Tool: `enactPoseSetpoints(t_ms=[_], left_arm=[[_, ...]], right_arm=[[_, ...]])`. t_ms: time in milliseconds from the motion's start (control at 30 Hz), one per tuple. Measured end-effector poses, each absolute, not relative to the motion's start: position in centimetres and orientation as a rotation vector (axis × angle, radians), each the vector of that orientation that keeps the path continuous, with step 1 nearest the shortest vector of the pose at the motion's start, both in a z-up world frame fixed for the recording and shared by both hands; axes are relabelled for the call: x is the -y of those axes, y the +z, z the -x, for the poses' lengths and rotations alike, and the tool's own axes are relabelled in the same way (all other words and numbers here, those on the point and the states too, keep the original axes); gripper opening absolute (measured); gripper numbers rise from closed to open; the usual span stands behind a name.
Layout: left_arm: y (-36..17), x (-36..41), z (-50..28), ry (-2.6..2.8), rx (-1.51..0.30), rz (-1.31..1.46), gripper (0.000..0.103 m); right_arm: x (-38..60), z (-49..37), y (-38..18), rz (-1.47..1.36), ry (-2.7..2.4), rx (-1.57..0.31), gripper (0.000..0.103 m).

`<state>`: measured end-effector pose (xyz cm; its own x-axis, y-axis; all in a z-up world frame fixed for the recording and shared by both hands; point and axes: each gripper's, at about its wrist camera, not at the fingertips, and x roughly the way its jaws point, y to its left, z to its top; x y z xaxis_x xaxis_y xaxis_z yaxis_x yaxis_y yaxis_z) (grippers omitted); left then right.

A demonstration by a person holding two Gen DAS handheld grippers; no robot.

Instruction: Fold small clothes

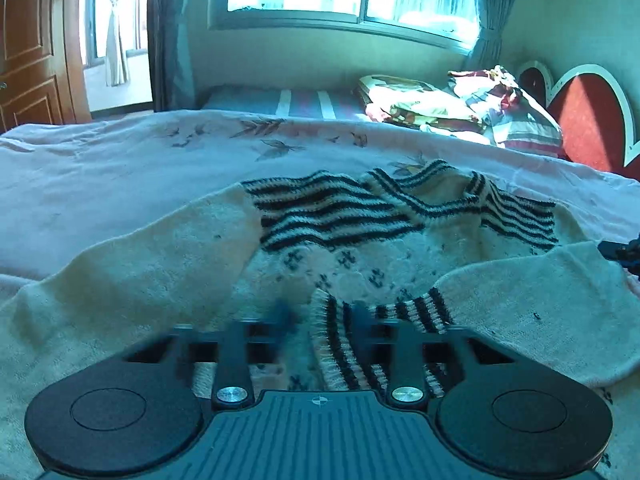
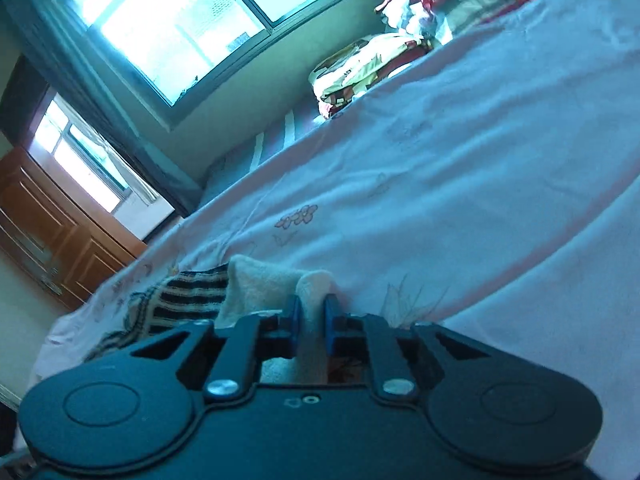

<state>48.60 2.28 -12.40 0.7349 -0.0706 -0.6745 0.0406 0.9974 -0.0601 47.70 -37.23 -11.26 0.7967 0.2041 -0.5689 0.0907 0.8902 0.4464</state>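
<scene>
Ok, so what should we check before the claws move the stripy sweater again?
1. Right claw is pinching the cream cloth: ok, the cloth sits squeezed between the blue pads.
2. Left claw has the striped cuff: cannot tell, the fingers are blurred, though the cuff lies between them.
3. Sweater lies flat: not ok, the neck is rumpled and one sleeve is folded across the front.
4. Bed cover has bare room beside the sweater: ok.
5. Right claw grabbed only sweater, no bed cover: cannot tell.
</scene>
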Motion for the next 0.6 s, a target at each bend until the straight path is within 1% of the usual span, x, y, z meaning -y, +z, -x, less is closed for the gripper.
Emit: enactPoseSetpoints(t_ms=[33, 100, 200, 267, 300, 333, 400, 433, 567, 600], left_arm=[[-12.4, -2.6, -48.7, -0.048, -0.744, 0.071, 0.003], [-12.8, -2.2, -48.4, -0.043, -0.735, 0.038, 0.003], [-12.8, -1.6, -48.5, -0.038, -0.724, -0.008, 0.003], [-12.4, -1.8, -48.6, -0.049, -0.733, -0.006, 0.003], [-12.0, -2.0, -48.5, -0.046, -0.730, 0.003, 0.009], [-11.3, -2.0, -48.1, -0.039, -0.702, 0.004, 0.015], [-10.1, -1.4, -47.2, -0.031, -0.635, -0.016, 0.065], [-9.6, -0.8, -47.0, -0.062, -0.612, -0.015, 0.069], [-10.8, 2.6, -47.9, -0.176, -0.647, -0.040, 0.069], [-11.8, 3.0, -48.4, -0.183, -0.697, -0.037, 0.069]], right_arm=[[36.8, -47.5, -10.9, -0.431, 0.054, -0.634, 0.010], [35.8, -47.9, -11.3, -0.349, 0.029, -0.660, 0.010], [35.8, -48.3, -11.0, -0.327, 0.019, -0.669, 0.011], [36.0, -47.8, -10.0, -0.321, -0.011, -0.649, 0.022], [36.0, -47.1, -9.4, -0.304, -0.016, -0.620, 0.025], [35.9, -46.7, -8.8, -0.284, -0.006, -0.605, 0.023], [35.1, -46.0, -8.0, -0.237, 0.033, -0.601, 0.022], [34.5, -45.9, -8.0, -0.200, 0.051, -0.609, 0.022], [33.0, -47.0, -10.2, -0.083, 0.024, -0.701, 0.019], [33.1, -46.9, -10.5, -0.079, 0.012, -0.691, 0.024]])
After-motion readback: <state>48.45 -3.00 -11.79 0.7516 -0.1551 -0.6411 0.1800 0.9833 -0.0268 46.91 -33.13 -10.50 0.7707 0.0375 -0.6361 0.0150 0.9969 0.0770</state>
